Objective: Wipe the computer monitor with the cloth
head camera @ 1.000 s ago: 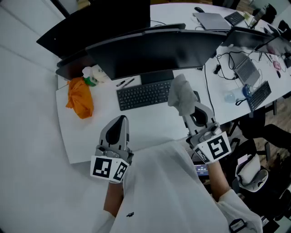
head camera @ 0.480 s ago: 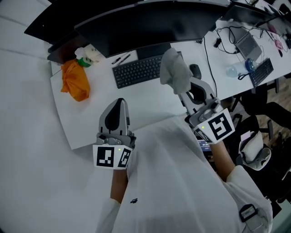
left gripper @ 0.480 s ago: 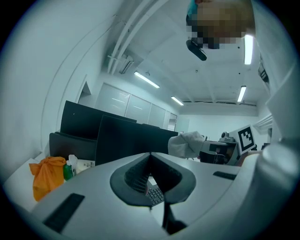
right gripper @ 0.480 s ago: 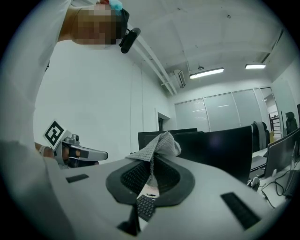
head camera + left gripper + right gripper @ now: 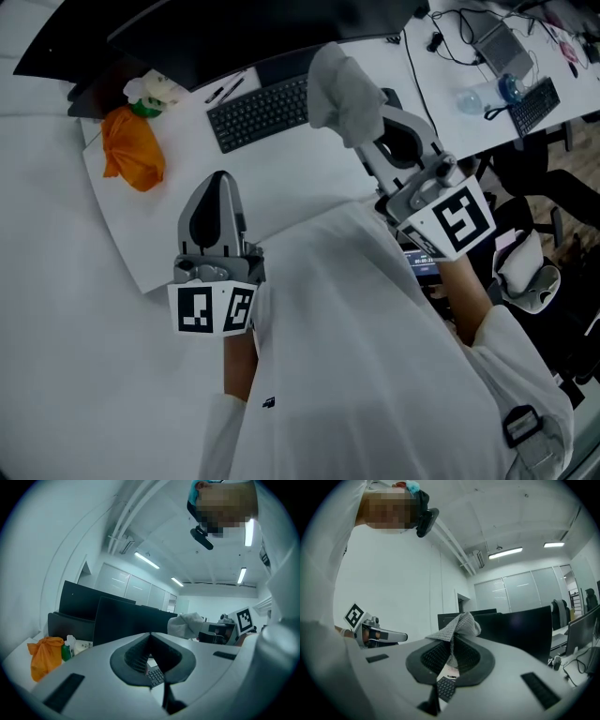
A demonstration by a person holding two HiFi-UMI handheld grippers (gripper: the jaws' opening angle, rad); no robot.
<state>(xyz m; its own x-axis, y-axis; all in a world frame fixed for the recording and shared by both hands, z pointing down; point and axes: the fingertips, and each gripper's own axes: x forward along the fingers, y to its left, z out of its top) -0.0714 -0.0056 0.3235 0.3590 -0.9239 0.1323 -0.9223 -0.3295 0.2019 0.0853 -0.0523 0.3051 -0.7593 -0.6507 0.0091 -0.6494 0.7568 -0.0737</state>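
The dark curved monitor (image 5: 262, 28) runs along the back of the white desk (image 5: 309, 178); it also fills the middle of the left gripper view (image 5: 126, 620). My right gripper (image 5: 366, 148) is shut on a grey cloth (image 5: 342, 89), which bunches over its tips above the keyboard's right end. In the right gripper view the cloth (image 5: 457, 625) sticks up from between the closed jaws (image 5: 451, 644), with the monitor (image 5: 520, 630) beyond. My left gripper (image 5: 218, 178) is shut and holds nothing, over the desk's front edge; its jaws meet in the left gripper view (image 5: 150, 635).
A black keyboard (image 5: 261, 112) lies in front of the monitor, with two pens (image 5: 225, 89) beside it. An orange bag (image 5: 131, 150) and a green-and-white bottle (image 5: 148, 94) sit at the left. Cables, a water bottle (image 5: 489, 94) and another keyboard (image 5: 534, 98) are on the right.
The right gripper has carried the cloth forward and up, closer to the monitor. Both grippers look larger in the head view, which has tilted down. The left gripper stays shut.
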